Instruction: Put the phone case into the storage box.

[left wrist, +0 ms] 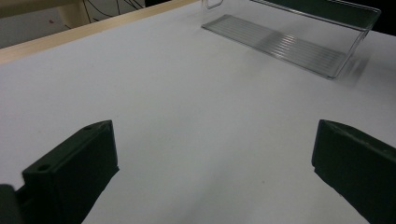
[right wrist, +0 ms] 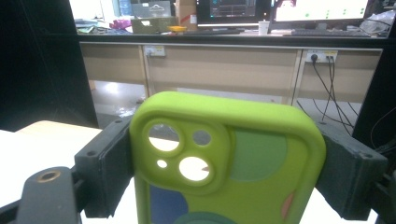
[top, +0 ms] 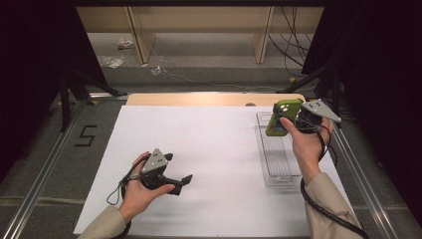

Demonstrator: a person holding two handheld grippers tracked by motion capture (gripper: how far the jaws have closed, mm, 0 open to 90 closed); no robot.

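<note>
Nearest, the left gripper [top: 185, 180] rests low on the white surface [top: 209, 149], well to the left of the tray [top: 275, 172], and is held in the person's left hand [top: 142, 191]. Its fingers [left wrist: 74, 172] stand wide apart with nothing between them; in the left gripper view only bare white surface lies in the gap, and the tray sits farther off beyond them.

Farther along, the clear tray lies lengthwise on the right part of the surface, its ribbed floor bare where it can be seen.

Over the far end of the tray, the right hand [top: 306, 144] holds the right gripper [top: 281, 117] raised off the surface. Its fingers [right wrist: 105, 168] are clamped on the two long edges of a green phone case [top: 279, 119], which stands upright between them. In the right gripper view, the case's back with its camera cut-outs faces the camera.

Beyond the tray runs the wooden far edge of the surface.
</note>
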